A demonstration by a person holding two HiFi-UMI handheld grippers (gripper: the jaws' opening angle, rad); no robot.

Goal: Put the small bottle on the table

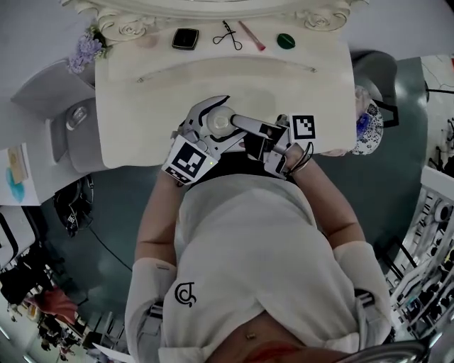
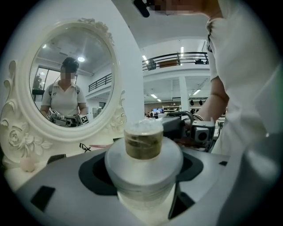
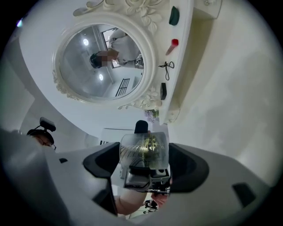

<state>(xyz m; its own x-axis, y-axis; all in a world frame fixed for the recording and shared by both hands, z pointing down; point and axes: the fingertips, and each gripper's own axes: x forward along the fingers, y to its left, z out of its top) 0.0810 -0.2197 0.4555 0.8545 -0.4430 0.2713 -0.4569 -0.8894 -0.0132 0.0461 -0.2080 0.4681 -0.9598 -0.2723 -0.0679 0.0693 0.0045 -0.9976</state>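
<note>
small bottle (image 1: 220, 122) is held up over the table (image 1: 305, 92), just inside its near edge, body clamped tight by the left gripper (image 2: 142, 185). its clear cap (image 3: 144, 152) is pinched by the right gripper (image 3: 145, 170). loads of bare tabletop is left ahead, only the compact (image 1: 185, 38) and green lid (image 1: 286, 40) are lined along the far edge

Tabletop (image 1: 142, 106) centre bare, open 9 through 3 o'clock. Blocking 12 o'clock edge: black compact (image 1: 185, 38), scissors-like tool (image 1: 228, 34), pink stick (image 1: 251, 35), green lid (image 1: 286, 41), mirror frame (image 1: 312, 18).
</note>
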